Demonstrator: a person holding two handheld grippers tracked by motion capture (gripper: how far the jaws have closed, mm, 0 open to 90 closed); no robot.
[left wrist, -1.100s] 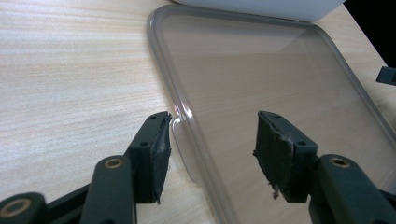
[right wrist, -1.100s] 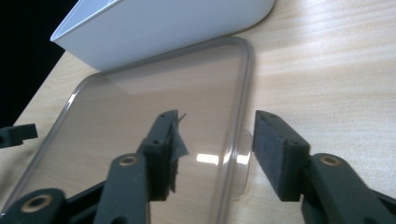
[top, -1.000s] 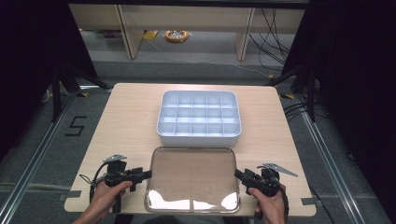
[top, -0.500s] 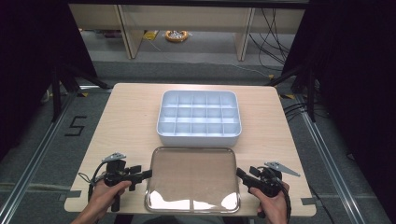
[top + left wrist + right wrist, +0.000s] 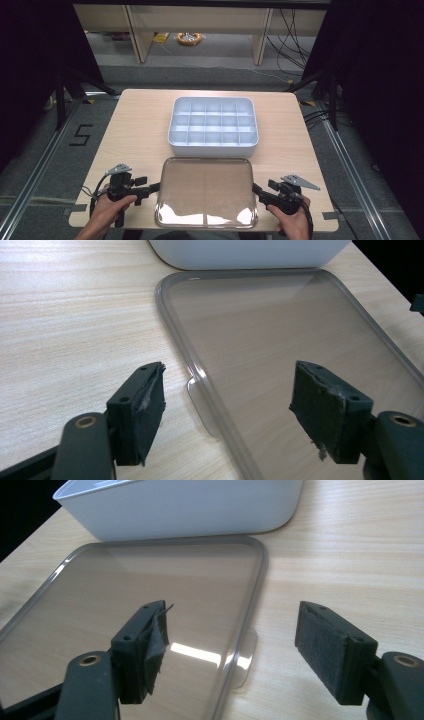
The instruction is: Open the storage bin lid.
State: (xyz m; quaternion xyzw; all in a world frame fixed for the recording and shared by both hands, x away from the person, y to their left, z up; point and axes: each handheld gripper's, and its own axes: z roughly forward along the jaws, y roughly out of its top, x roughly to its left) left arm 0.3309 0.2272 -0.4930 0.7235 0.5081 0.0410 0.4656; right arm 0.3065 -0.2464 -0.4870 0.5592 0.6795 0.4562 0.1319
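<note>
A clear plastic lid lies flat on the wooden table, just in front of a white compartment box. My left gripper sits at the lid's left edge and my right gripper at its right edge. In the left gripper view the left gripper stands open astride the lid's small side tab, with its pads clear of it. The right gripper is likewise open astride the opposite tab. Both pairs of jaws have just been opening, and the lid's rim lies between them untouched.
The table's front edge runs just below the lid and the hands. Bare wood lies to the left and right of the box. The box wall stands close behind the lid. Beyond the table are dark curtains and floor cables.
Both grippers' jaws have spread wider at the lid's two side edges. The right hand has shifted slightly outward. The lid and the box have stayed in place.
</note>
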